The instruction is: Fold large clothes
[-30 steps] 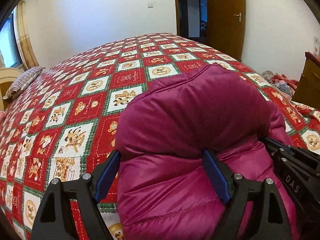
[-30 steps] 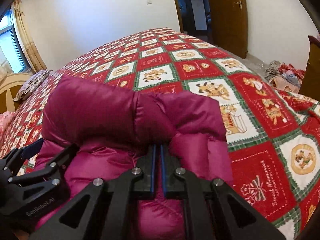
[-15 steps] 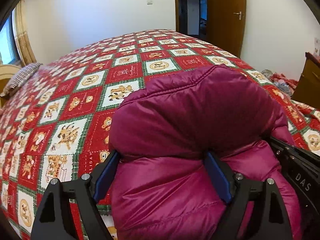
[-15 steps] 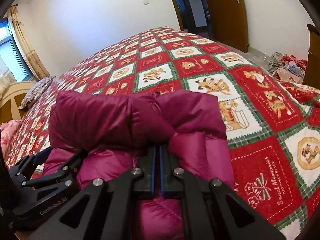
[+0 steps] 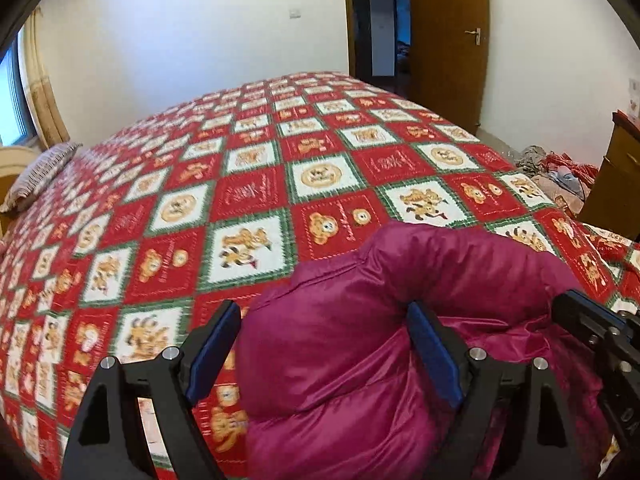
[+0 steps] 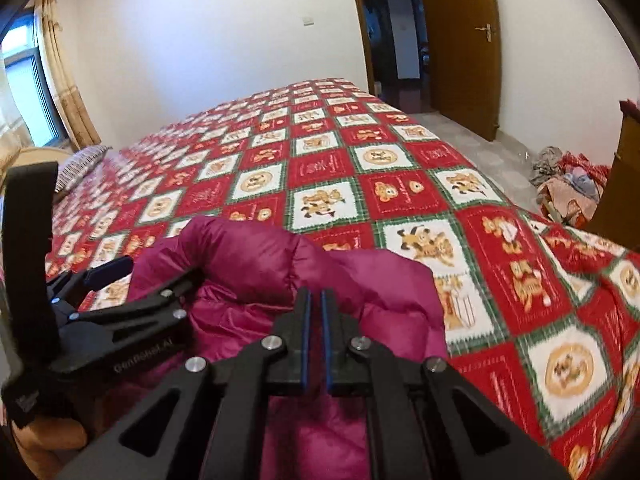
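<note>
Magenta jacket (image 5: 360,352) bulges between the wide-spread left gripper (image 5: 324,344); right gripper (image 6: 315,304) nearly closed (only its view shows curtains (image 6: 64,80)).

Soft daylight from the window (image 6: 24,76) at left — slight motion blur, fisheye-bent, dark-vignetted corners

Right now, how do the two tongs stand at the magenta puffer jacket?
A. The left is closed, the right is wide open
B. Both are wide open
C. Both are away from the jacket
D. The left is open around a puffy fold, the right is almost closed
D: the left tongs straddle a bulging fold of the magenta puffer jacket with their blue pads far apart, while the right tongs show only a thin slit between their pads.
</note>
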Available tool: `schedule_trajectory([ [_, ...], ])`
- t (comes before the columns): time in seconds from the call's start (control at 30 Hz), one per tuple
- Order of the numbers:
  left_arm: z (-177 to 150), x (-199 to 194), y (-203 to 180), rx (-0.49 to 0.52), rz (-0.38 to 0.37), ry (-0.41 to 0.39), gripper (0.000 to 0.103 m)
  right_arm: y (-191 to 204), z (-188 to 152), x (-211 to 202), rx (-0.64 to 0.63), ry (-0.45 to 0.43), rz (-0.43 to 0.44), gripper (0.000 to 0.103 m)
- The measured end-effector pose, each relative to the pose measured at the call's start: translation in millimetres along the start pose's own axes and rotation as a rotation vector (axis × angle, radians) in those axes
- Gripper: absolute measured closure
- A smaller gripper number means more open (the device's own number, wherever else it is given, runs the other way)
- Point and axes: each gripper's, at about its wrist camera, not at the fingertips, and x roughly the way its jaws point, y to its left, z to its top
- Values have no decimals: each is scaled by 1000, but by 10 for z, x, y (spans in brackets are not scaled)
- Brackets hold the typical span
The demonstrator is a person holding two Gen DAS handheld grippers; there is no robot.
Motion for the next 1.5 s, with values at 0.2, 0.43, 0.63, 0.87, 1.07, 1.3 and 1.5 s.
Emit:
schedule_trajectory([
  [0.2, 0, 147, -113, 13, 0, 21, 13, -213, -124, 342, 72, 58, 51, 95],
  [0.43, -34, 314, -276, 69, 43, 33, 12, -391, -187, 450, 162, 81, 146, 97],
  [0.63, -33, 395, -225, 40, 3, 59, 11, -388, -213, 440, 172, 73, 140, 99],
  [0.87, -73, 135, -138, 61, -54, 59, 11, -326, -184, 412, 125, 90, 99, 99],
  [1.07, -339, -433, 87, 75, -89, 16, 11, -348, -264, -84, 169, 51, 119, 85],
  [1.3, -713, -642, 136, 8, -92, 15, 11, -238, -718, -585, 118, -7, 87, 85],
  [1.5, -801, -865, 335, -55, -148, -8, 12, -400, -834, -771, 199, 6, 117, 74],
])
